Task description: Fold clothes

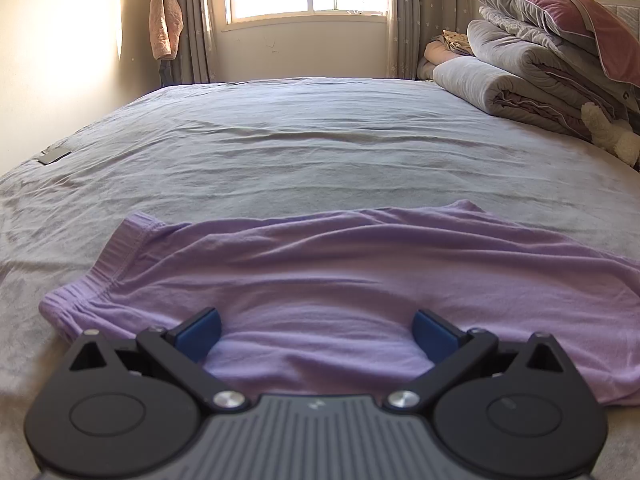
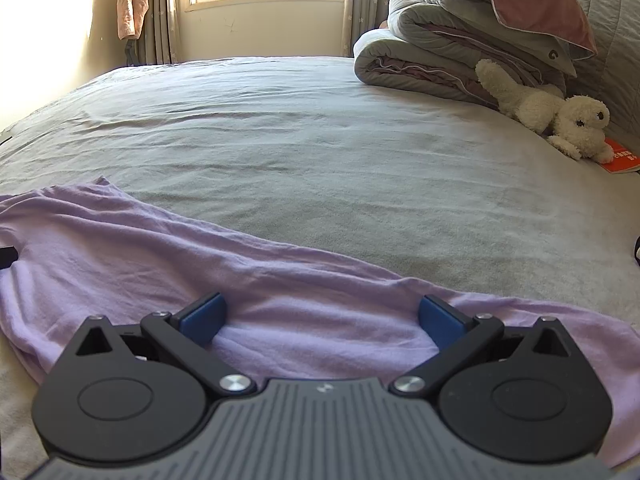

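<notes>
My left gripper point(image 1: 316, 334) and right gripper point(image 2: 322, 322) both hover fingers-wide over the lilac garment point(image 1: 340, 264) on the bed point(image 1: 300, 152), holding nothing.

Each claw has a grey ribbed body flanked by two round black housings. The left claw point(image 1: 318, 334) and the right claw point(image 2: 322, 320) share black link arms pinned with silver screws, small silver bolts near the tips, blue fingers point(image 1: 200, 334), and a tiny mark on the grey shell.

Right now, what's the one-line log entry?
fold clothes | left gripper open over purple shirt | right gripper open over shirt | shirt on bed
</notes>
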A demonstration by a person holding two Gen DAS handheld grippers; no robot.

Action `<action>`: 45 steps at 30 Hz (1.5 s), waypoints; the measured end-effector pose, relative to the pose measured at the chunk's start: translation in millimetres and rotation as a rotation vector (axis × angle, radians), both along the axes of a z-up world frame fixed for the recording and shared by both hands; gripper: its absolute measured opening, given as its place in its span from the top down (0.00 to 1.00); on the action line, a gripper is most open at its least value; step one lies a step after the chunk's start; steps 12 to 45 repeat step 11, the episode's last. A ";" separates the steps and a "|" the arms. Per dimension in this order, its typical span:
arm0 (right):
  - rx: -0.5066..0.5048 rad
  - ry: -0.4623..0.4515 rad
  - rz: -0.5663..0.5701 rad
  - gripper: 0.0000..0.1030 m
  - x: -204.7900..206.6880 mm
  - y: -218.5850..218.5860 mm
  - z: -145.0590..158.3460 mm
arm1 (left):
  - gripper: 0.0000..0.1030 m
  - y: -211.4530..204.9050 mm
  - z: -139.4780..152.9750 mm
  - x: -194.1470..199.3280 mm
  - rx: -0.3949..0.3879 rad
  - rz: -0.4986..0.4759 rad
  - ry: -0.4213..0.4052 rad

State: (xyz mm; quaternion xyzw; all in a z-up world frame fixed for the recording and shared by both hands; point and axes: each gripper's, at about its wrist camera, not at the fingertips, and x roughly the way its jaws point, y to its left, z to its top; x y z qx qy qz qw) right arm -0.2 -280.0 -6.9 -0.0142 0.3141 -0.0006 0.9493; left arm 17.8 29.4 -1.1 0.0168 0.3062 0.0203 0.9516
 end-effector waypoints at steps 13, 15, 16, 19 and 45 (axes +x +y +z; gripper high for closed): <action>0.000 0.001 0.001 0.00 -0.1 0.7 0.3 | 0.00 0.1 0.0 0.1 0.000 0.000 0.000; 0.000 0.001 0.001 0.00 -0.1 0.7 0.3 | 0.00 0.1 0.0 0.1 0.000 0.000 0.000; 0.000 0.001 0.001 0.00 -0.1 0.7 0.3 | 0.00 0.1 0.0 0.1 0.000 0.000 0.000; 0.000 0.001 0.001 0.00 -0.1 0.7 0.3 | 0.00 0.1 0.0 0.1 0.000 0.000 0.000; 0.000 0.001 0.001 0.00 -0.1 0.7 0.3 | 0.00 0.1 0.0 0.1 0.000 0.000 0.000</action>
